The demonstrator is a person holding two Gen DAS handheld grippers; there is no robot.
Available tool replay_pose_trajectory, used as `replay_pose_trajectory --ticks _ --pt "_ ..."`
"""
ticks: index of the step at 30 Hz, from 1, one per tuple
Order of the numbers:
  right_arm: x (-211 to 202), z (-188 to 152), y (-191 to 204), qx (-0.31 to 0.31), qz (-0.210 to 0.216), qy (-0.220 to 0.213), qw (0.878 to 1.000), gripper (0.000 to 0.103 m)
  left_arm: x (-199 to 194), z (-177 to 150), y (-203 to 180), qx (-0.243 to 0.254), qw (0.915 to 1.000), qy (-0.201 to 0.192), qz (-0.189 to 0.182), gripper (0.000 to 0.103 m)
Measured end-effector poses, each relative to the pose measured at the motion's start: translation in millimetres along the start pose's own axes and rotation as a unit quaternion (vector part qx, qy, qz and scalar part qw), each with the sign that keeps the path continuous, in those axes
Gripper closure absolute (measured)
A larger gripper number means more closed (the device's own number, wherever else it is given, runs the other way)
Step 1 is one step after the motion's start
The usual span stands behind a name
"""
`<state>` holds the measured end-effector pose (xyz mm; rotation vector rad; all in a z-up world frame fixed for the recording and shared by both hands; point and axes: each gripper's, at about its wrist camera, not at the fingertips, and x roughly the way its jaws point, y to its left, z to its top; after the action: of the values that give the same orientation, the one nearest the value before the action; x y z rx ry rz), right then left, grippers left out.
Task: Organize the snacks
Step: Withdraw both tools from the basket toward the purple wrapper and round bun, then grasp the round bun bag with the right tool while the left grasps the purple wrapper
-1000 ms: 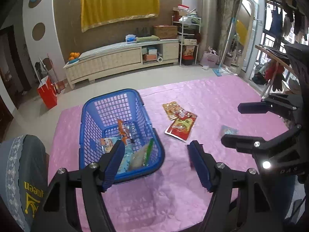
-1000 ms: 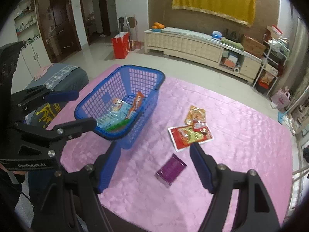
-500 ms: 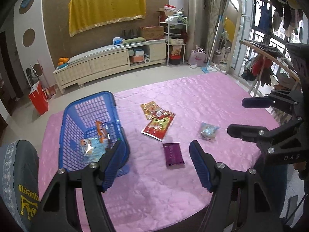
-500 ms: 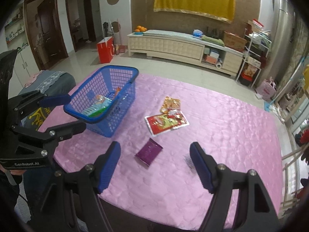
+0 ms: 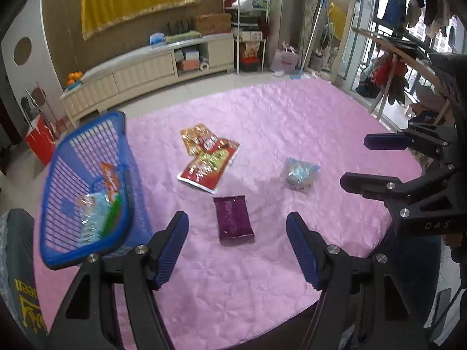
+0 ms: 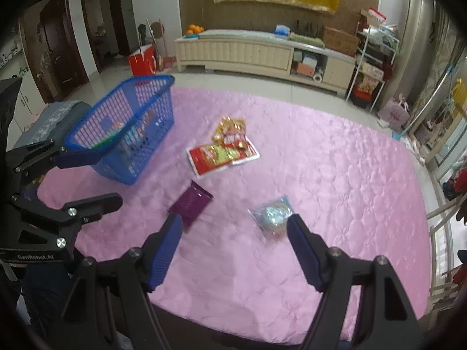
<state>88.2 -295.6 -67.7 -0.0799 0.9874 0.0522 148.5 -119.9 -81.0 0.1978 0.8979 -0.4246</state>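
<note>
- The left gripper [image 5: 237, 234] hangs released and empty, jaws spread wide above the near edge of the pink quilted cover [image 5: 292, 116], lined up on the purple packet [image 5: 233, 220], which looks like the next pick
- The right gripper [image 6: 235, 237] is likewise spread and holds nothing; the clear blue-tinted packet [image 6: 273, 215] lies just ahead of its right finger, so each gripper seems to have its own target
- The blue basket [image 5: 87, 192] stands by the left edge of the cover and already holds several snacks, an orange wrapper leaning on its wall; it is evidently the collecting place
- The red packet [image 5: 208, 169] lies mid-cover, overlapping an orange-yellow packet [image 5: 194, 138] towards the far edge, well clear of the basket; their print is too blurred to read
- Four snacks are judged still to be gathered
- Readable writing: "DAS" on the right gripper's body in the left wrist view, "GenRobot.AI" on the left gripper's body in the right wrist view; yellow lettering on the grey cushion [image 5: 17, 262] is cut off
</note>
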Motion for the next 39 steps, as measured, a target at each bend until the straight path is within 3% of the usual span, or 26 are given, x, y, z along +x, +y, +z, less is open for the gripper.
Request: replay_pose_trajectory --ticks 8,14,22,32,39 --pt "44 -11 -28 0.001 0.017 0.025 1.000 0.025 60 -3 -1 -0.005 0.9986 0.052 -0.012 0.036" --pt "83 -15 -42 -0.016 0.011 0.041 0.999 0.019 109 -5 8 -0.021 0.9954 0.091 -0.022 0.036" --pt "135 -14 -58 -0.025 0.028 0.073 0.997 0.018 163 -9 17 -0.019 0.9917 0.127 -0.011 0.036" --pt "163 -15 -66 -0.057 0.067 0.085 0.993 0.016 185 -4 13 0.015 0.9909 0.134 -0.007 0.034" --pt "162 -20 -65 -0.063 0.070 0.073 0.993 0.016 191 3 10 0.002 0.9889 0.148 -0.004 0.033"
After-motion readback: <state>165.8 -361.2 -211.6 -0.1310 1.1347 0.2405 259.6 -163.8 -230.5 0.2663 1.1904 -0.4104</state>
